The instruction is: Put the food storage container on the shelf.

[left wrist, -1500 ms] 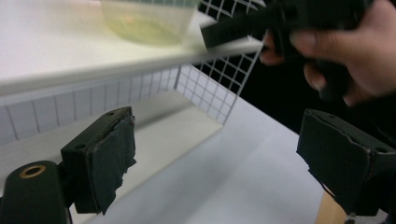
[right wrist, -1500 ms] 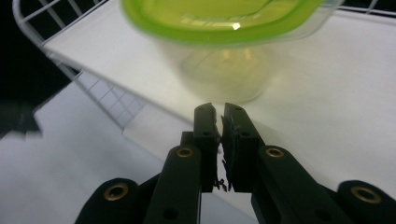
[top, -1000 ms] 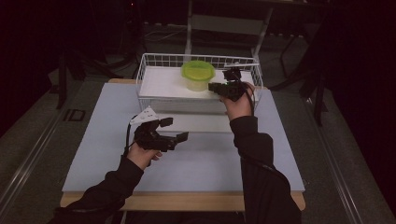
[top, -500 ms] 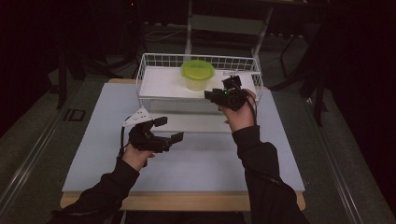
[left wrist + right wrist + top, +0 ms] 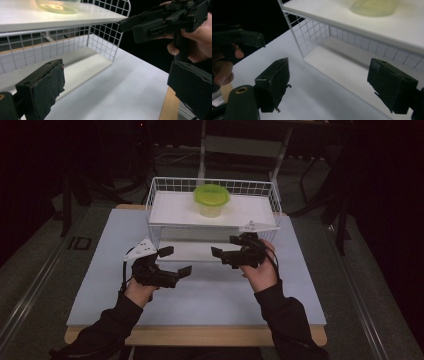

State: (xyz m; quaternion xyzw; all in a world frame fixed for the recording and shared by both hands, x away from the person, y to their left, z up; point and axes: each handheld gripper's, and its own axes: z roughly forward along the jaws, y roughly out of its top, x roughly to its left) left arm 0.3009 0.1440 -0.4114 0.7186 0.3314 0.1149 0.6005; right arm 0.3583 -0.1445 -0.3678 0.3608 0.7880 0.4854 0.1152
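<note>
High view: at left, the left gripper [image 5: 176, 261] hovers over the white table [image 5: 210, 295], jaws spread wide and holding nothing. Centre rear, a green bowl [image 5: 211, 200] sits on the shelf of a wire rack [image 5: 165, 185]. At right, the right gripper [image 5: 226, 247] — also wide open, empty — hovers near the rack's front.

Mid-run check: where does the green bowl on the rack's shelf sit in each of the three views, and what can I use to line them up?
High view: green bowl upper centre, on the shelf of the wire rack.
Left gripper view: its base at the top edge, left of centre.
Right gripper view: its base at the top edge, right of centre.
Shared landmark: the white shelf's front edge.
</note>
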